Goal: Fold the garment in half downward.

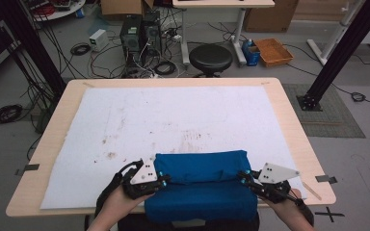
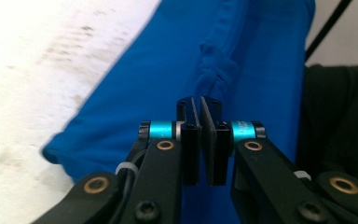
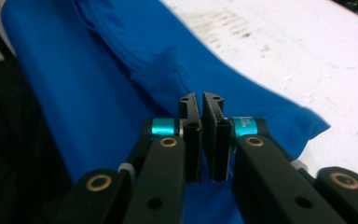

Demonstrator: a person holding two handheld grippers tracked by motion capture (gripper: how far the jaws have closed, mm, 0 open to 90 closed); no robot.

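A folded blue cloth [image 1: 200, 185] lies at the near edge of the white mat [image 1: 173, 115] and hangs over the table's front. My left gripper [image 1: 165, 180] sits at its left end and my right gripper [image 1: 243, 177] at its right end, each held in a hand. In the left gripper view the jaws [image 2: 200, 105] stand almost together, a thin slit between the pads and no fabric in it, above the blue cloth [image 2: 168, 70]. The right gripper view has the same: jaws [image 3: 200, 100] nearly touching, nothing between them, over the cloth [image 3: 98, 70] near its corner.
The stained white mat covers most of the wooden table [image 1: 53, 144]. Beyond the far edge stand a black stool [image 1: 210, 57], computer towers [image 1: 139, 31] with cables, and an orange tray [image 1: 273, 51] on the floor. Black frame posts [image 1: 339, 53] rise at both sides.
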